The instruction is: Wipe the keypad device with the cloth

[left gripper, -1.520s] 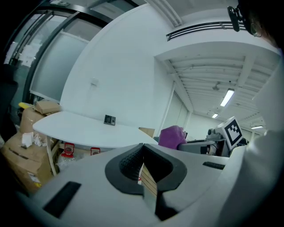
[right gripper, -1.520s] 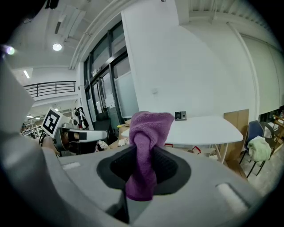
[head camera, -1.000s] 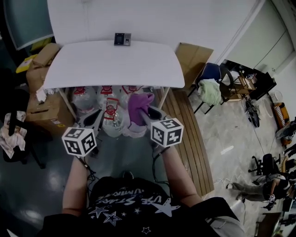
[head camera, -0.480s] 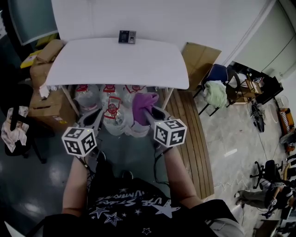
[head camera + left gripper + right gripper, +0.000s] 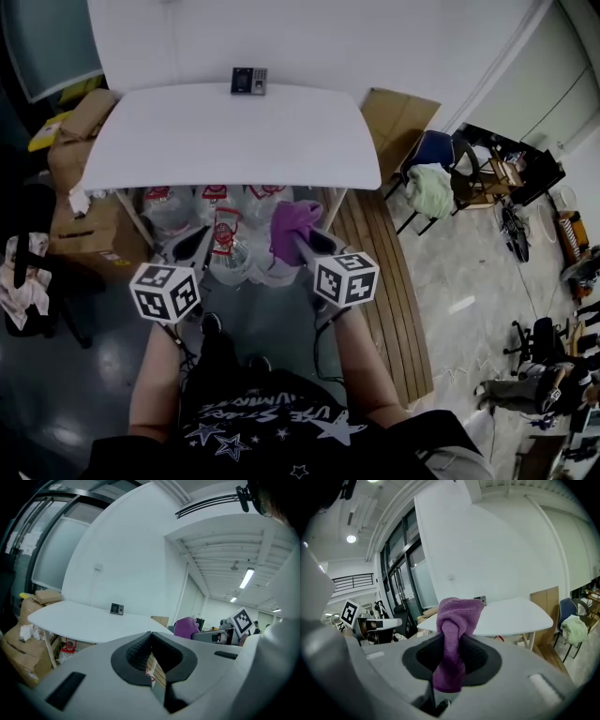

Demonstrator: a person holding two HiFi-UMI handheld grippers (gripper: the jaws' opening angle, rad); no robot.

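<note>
**Spotter:** So, what is changing on your feed?

**Operator:** Hardly anything. Over the last second my head view is only swaying a little. Both grippers are sitting about where they were, short of the near edge of the counter (image 5: 225,141). I'm keeping the right gripper (image 5: 302,246) with its jaws pinching the purple cloth (image 5: 292,221), which is bunching up past the jaw tips. The left gripper (image 5: 194,244) is carrying nothing, and its jaws are pressed together at the tips.

**Spotter:** And the target?

**Operator:** The keypad device (image 5: 248,80) is sitting well ahead of both pairs of jaws, at the far edge of the counter by the wall. It is a little to the left of where the right jaws are pointing. Nothing is touching it.

**Spotter:** So where is that leaving the job?

**Operator:** I'm judging that the wiping is not under way yet. The cloth is gripped and ready, but I'm still needing to carry it forward over the whole counter before it can meet the device.

**Spotter:** Give me a count.

**Operator:** I'm seeing one cloth, one keypad device, one counter and two grippers. Below and just ahead of the jaws, water jugs (image 5: 225,230) with red labels are standing clustered under the counter. I'm counting at least four, though some are hiding behind others.
</note>
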